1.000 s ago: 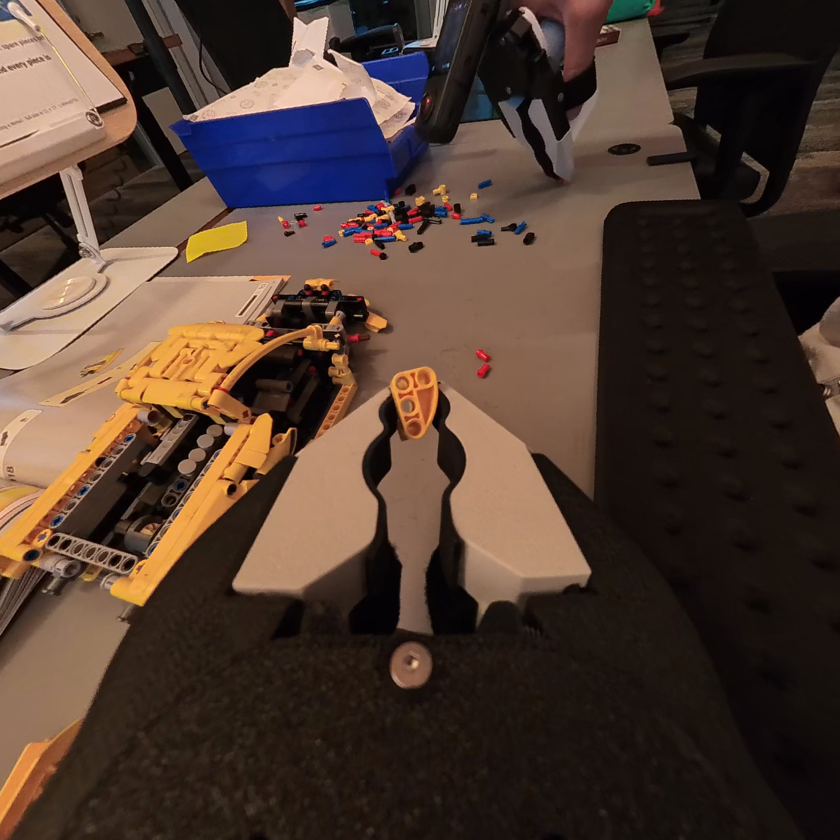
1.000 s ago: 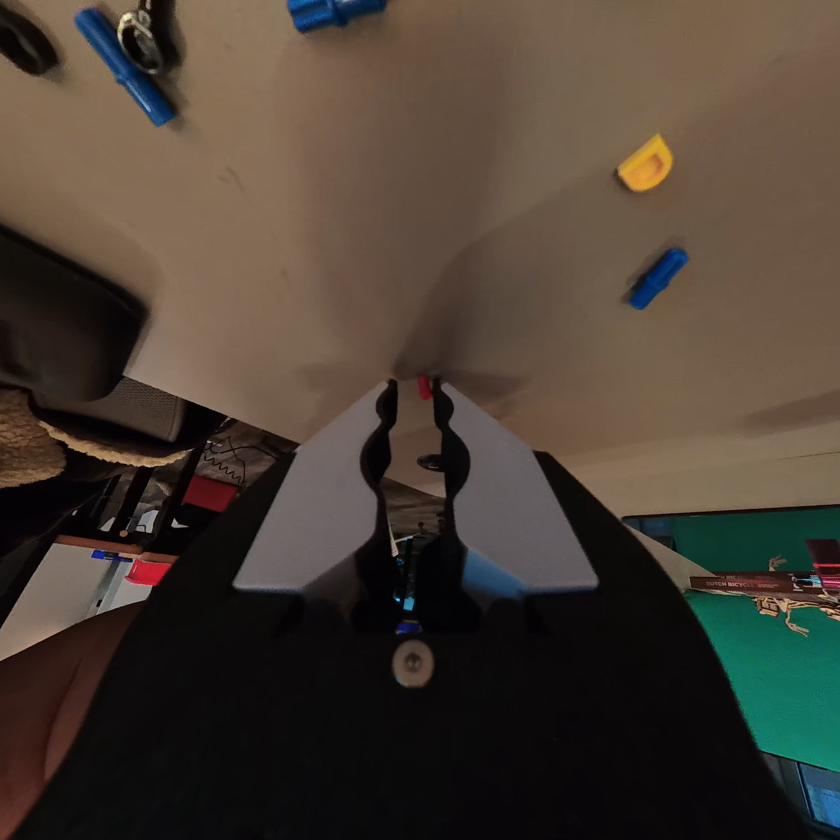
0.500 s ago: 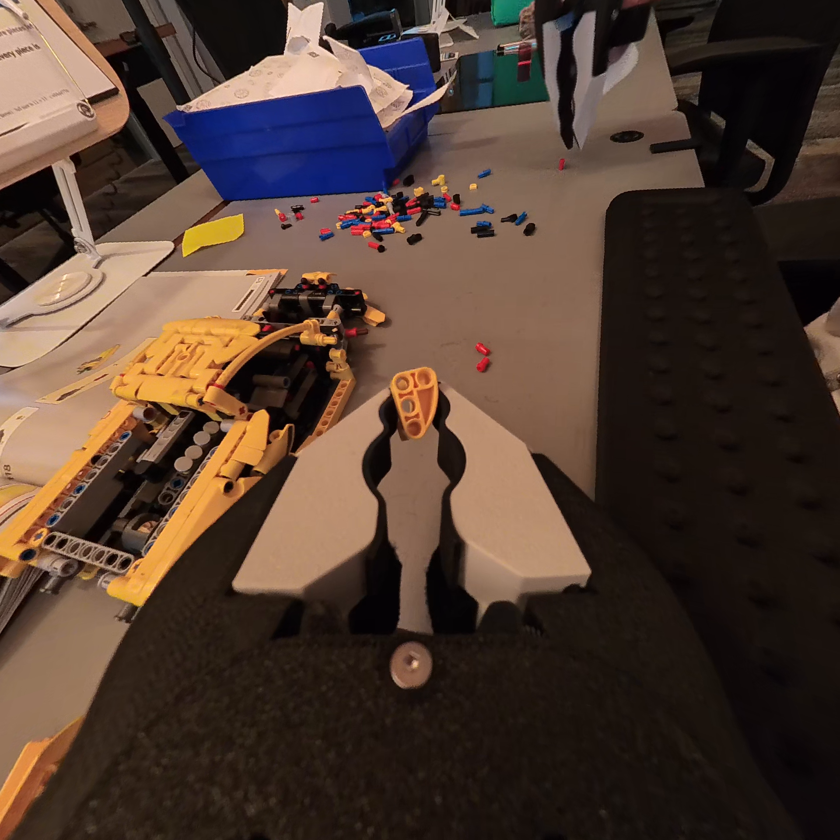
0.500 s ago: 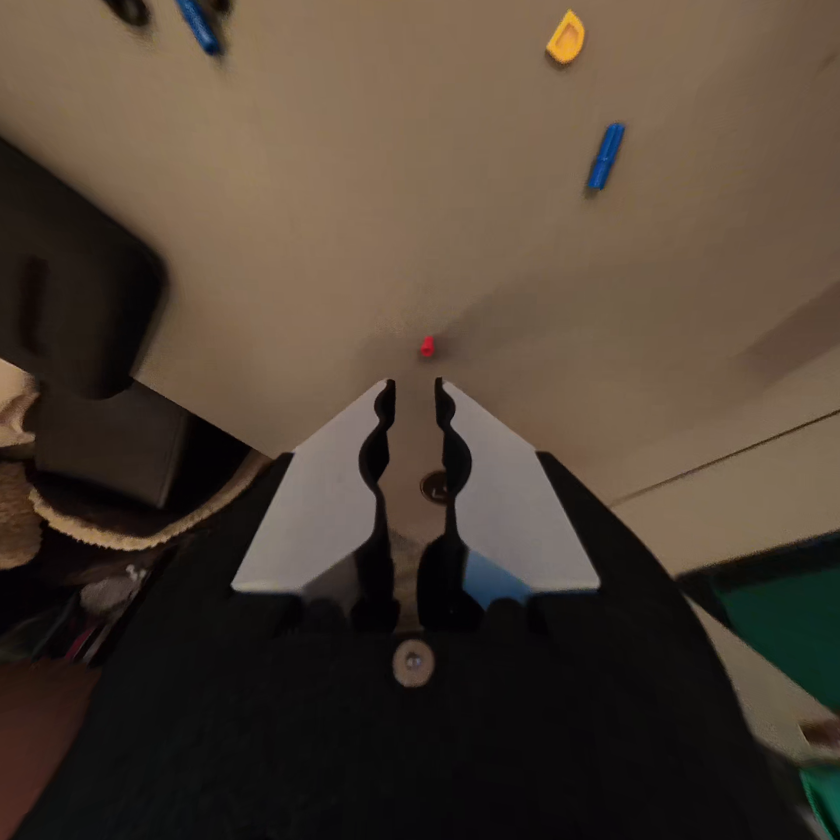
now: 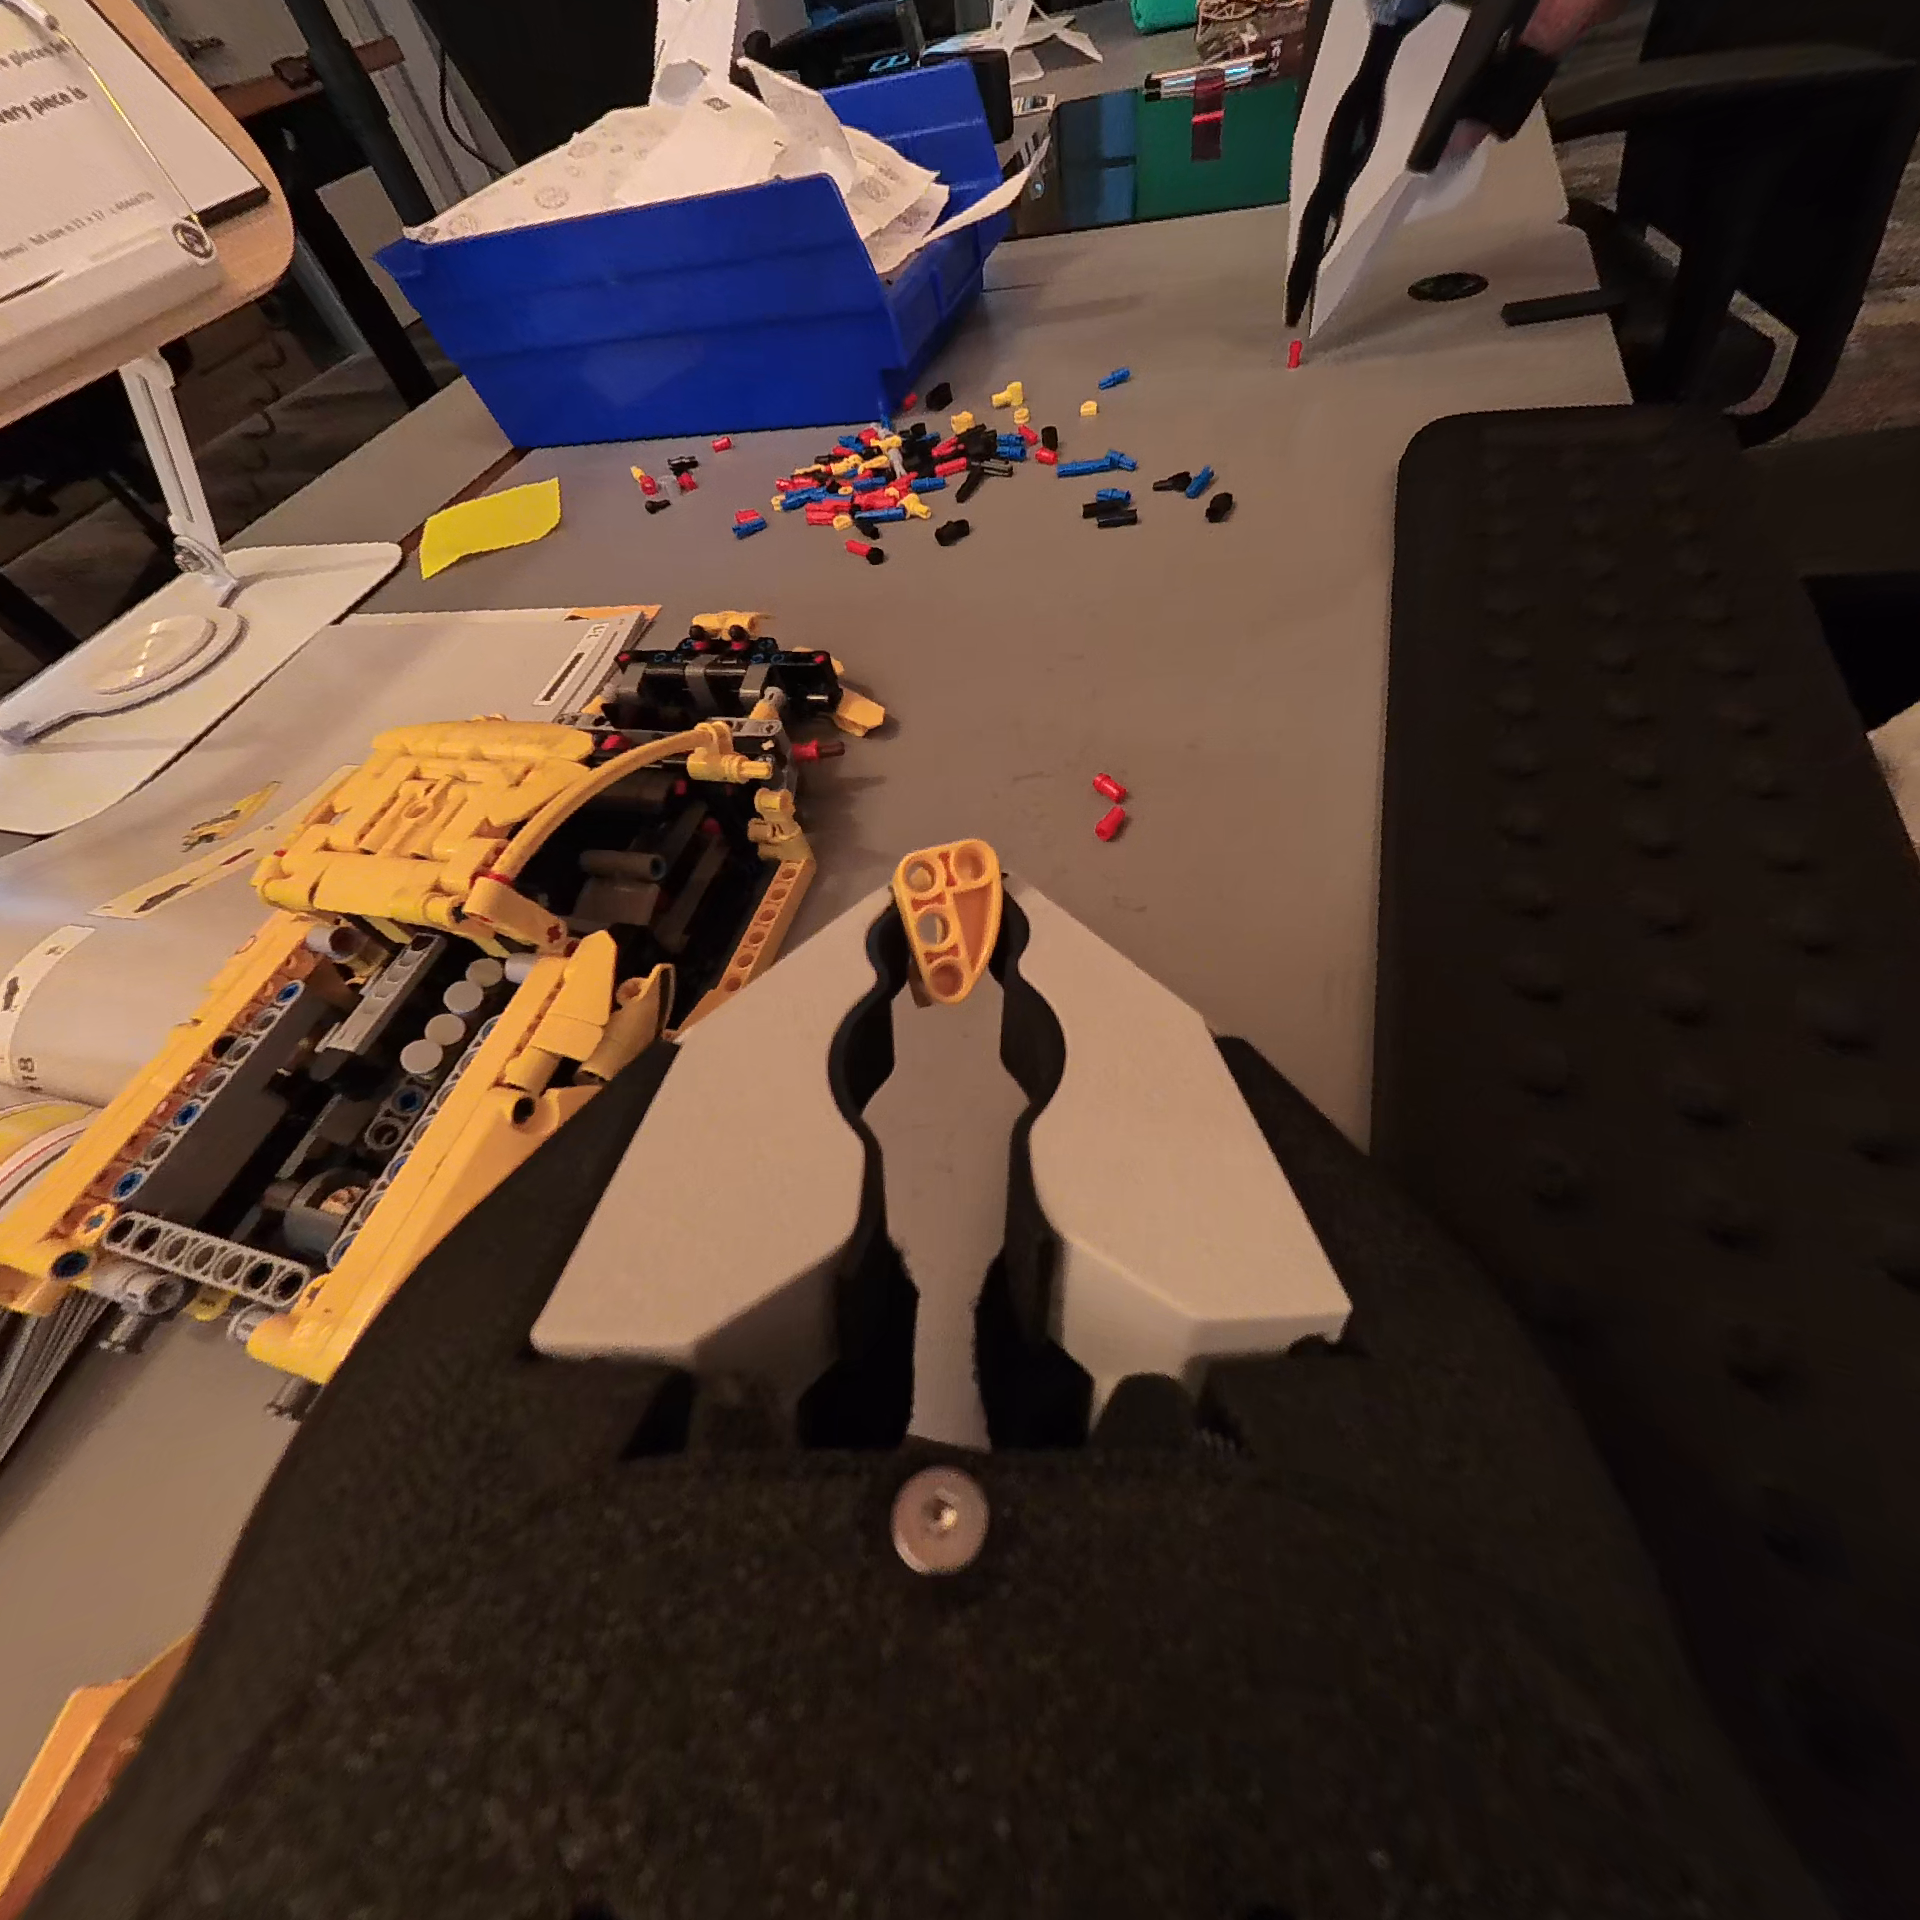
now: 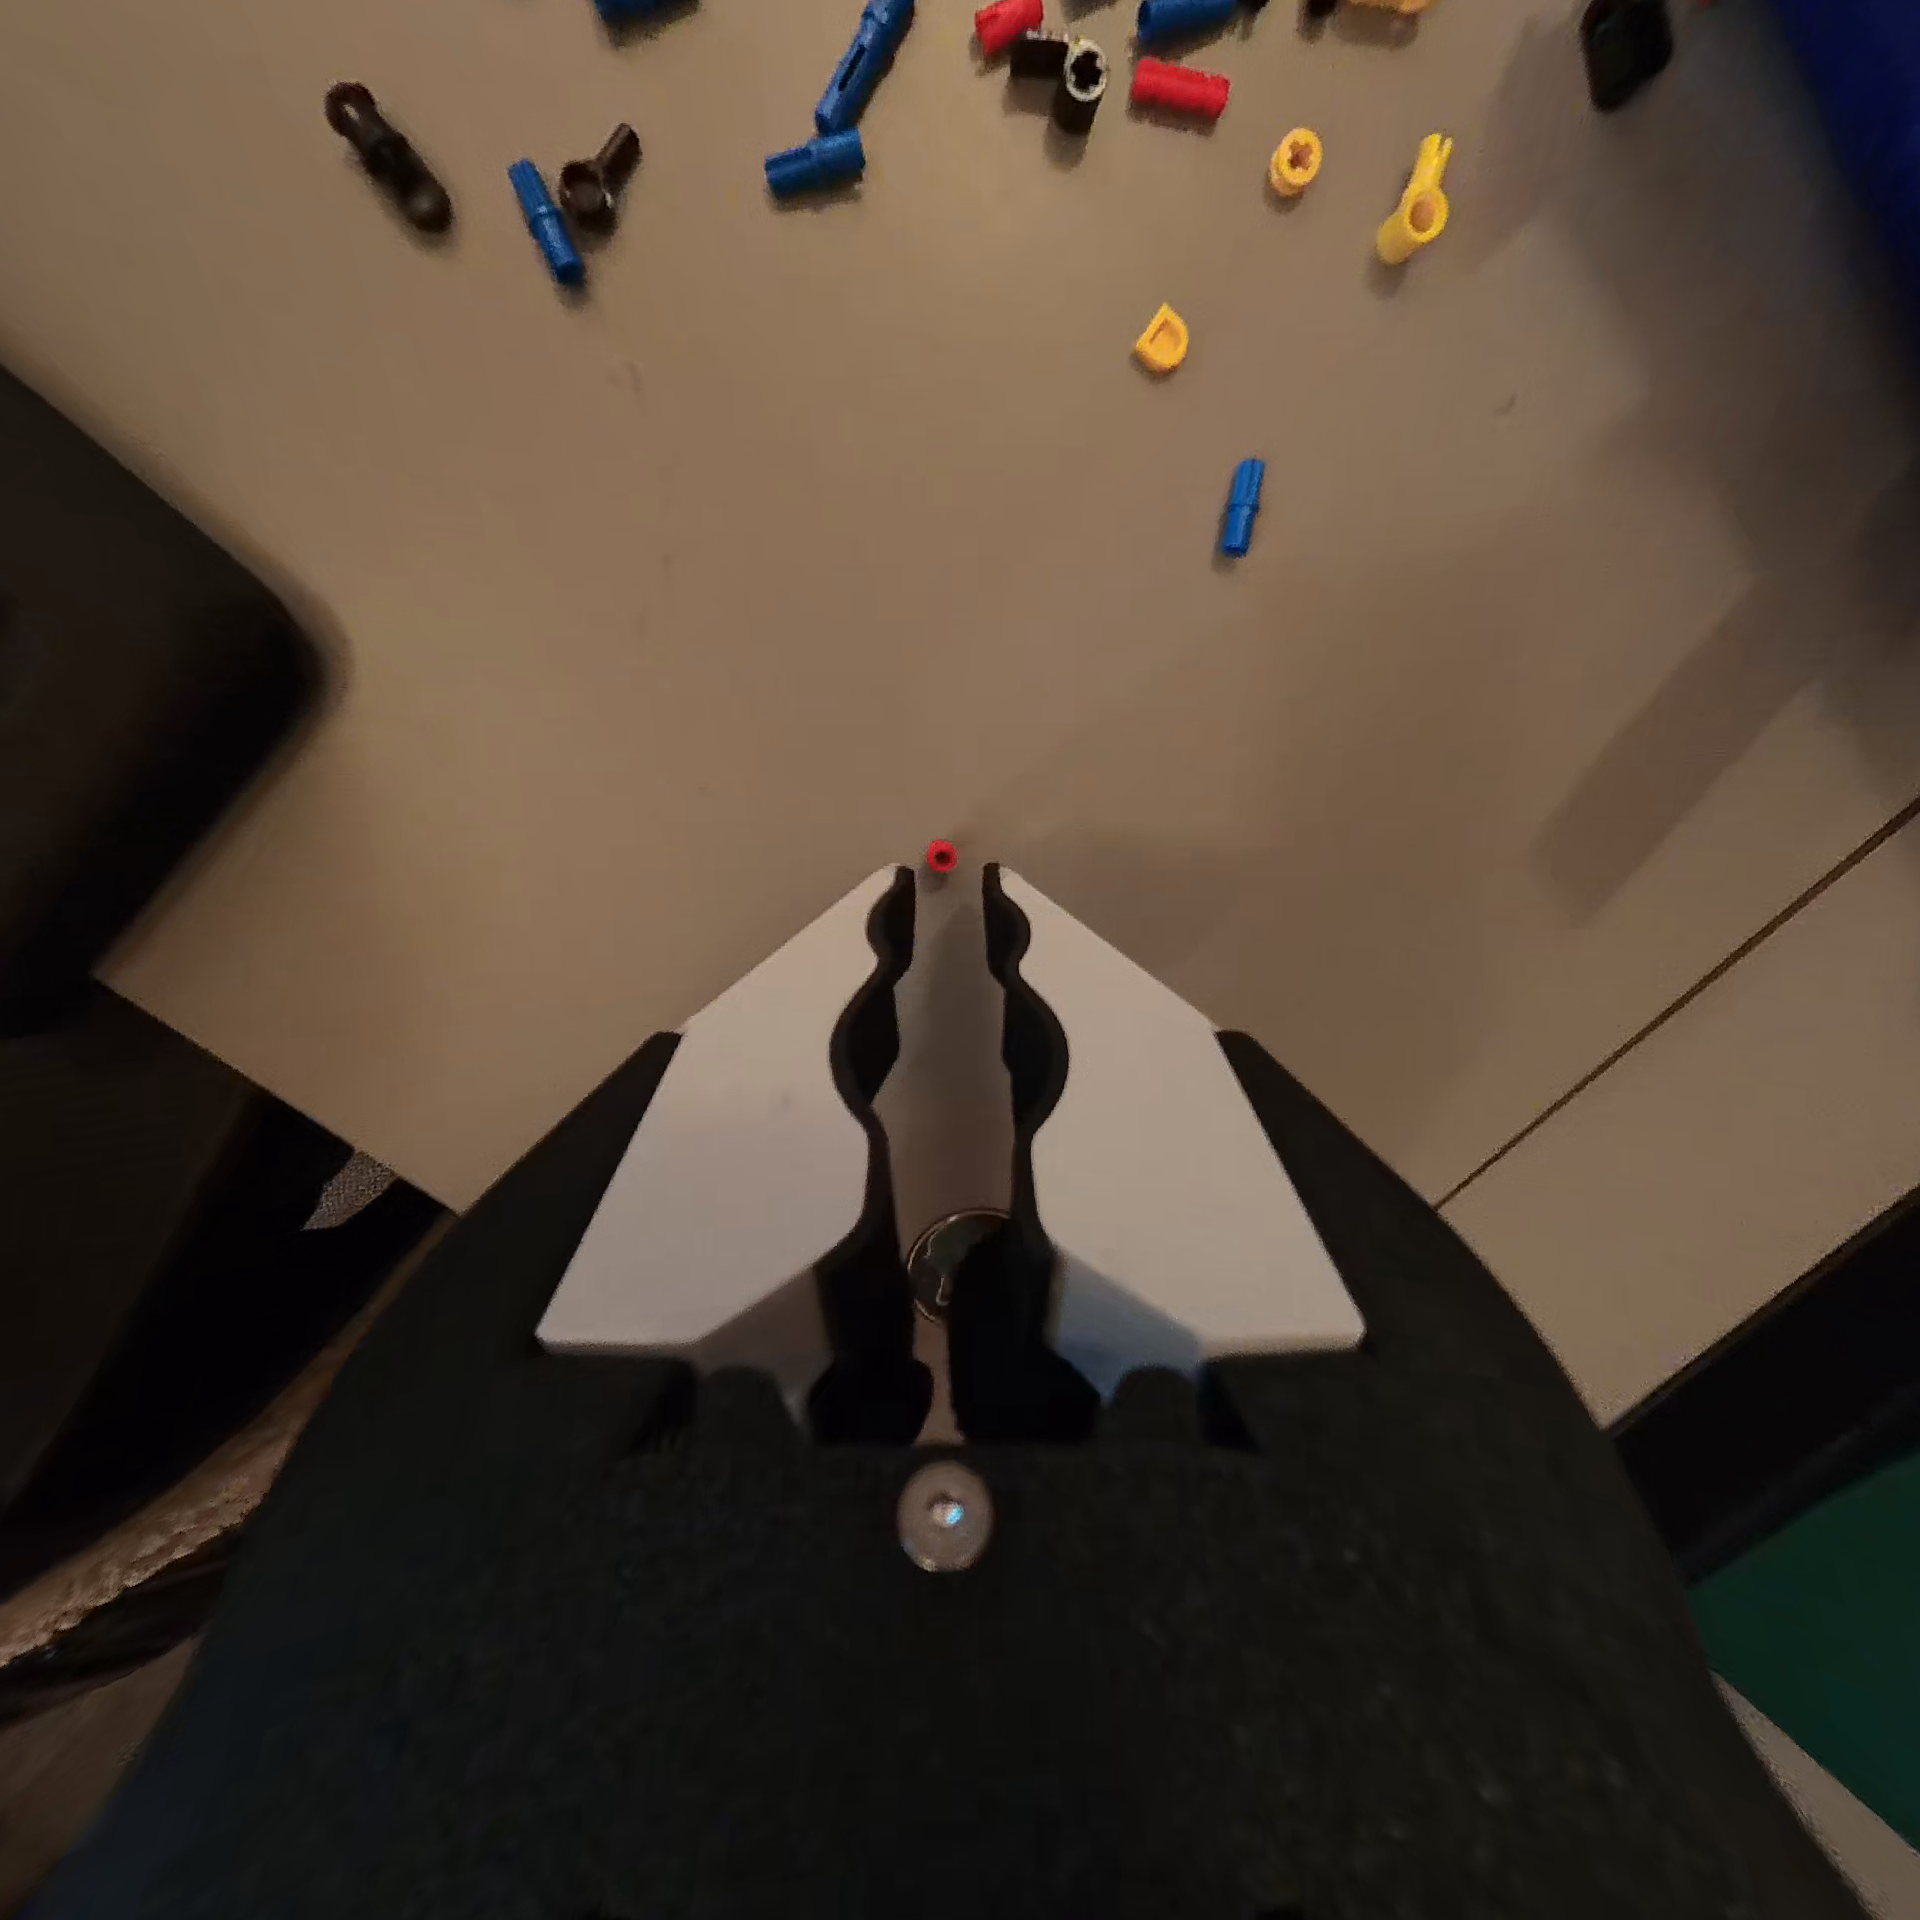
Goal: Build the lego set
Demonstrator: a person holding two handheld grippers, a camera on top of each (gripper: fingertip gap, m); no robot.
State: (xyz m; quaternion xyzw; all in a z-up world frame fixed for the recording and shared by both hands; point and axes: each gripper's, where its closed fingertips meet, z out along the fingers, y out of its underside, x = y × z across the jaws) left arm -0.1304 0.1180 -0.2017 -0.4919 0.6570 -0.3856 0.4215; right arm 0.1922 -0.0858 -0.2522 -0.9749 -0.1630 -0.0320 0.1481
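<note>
Your left gripper (image 5: 948, 914) pinches a yellow lego plate (image 5: 948, 920) above the grey table (image 5: 1195, 623).

Your right gripper (image 6: 943, 878), fingers spread, points at a red pin (image 6: 941, 855); the yellow lego model (image 5: 416, 966) lies at nine o'clock.

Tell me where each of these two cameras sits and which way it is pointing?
Left wrist view: rides on the left gripper, looking forward and down across the grey table at the half-built yellow Lego model; its own jaws grip a yellow three-hole piece.
Right wrist view: rides on the right gripper, looking steeply down at the table; its jaws stand open around a small red pin.
Shared: the red pin, the scattered small pieces, and the right gripper.
</note>
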